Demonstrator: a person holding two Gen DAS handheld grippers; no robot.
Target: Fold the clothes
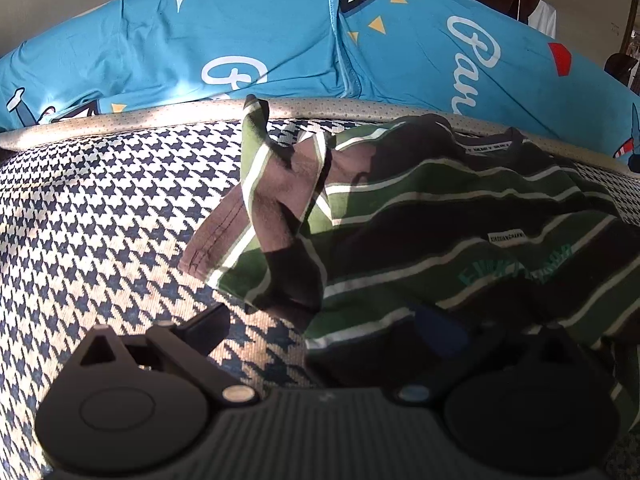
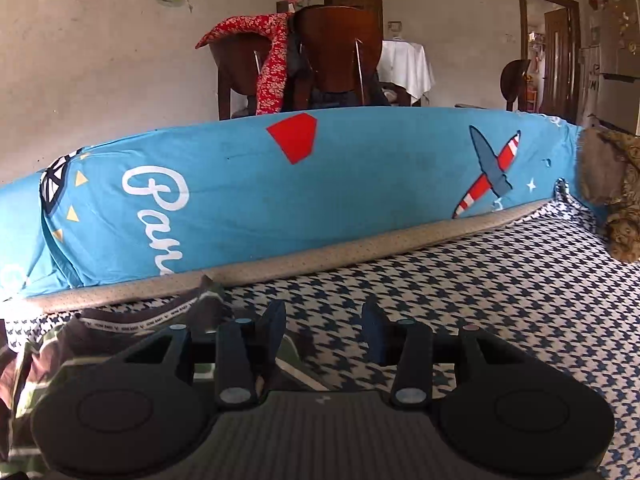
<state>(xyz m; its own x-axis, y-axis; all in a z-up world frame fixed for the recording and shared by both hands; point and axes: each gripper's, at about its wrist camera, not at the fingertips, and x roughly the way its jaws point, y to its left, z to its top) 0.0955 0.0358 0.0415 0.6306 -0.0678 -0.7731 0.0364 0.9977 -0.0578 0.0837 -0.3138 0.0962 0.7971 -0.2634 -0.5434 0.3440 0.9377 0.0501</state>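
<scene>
Striped shirt (image 1: 440, 216) lies crumpled on the houndstooth cover (image 1: 100, 208), left sleeve (image 1: 272, 200) flipped up. Light, limp knit, will sag. My left gripper (image 1: 320, 324) and right gripper (image 2: 324, 332) are both spread, empty. I'd pinch sleeve hem and collar (image 2: 152, 314)

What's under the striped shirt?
The shirt lies crumpled on the houndstooth cover, which shows all around it. Whatever lies directly beneath the shirt's folds is hidden; only the cover can be presumed there.

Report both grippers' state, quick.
Left gripper: open, holding nothing, over the striped shirt.
Right gripper: open, holding nothing, at the shirt's edge.
</scene>
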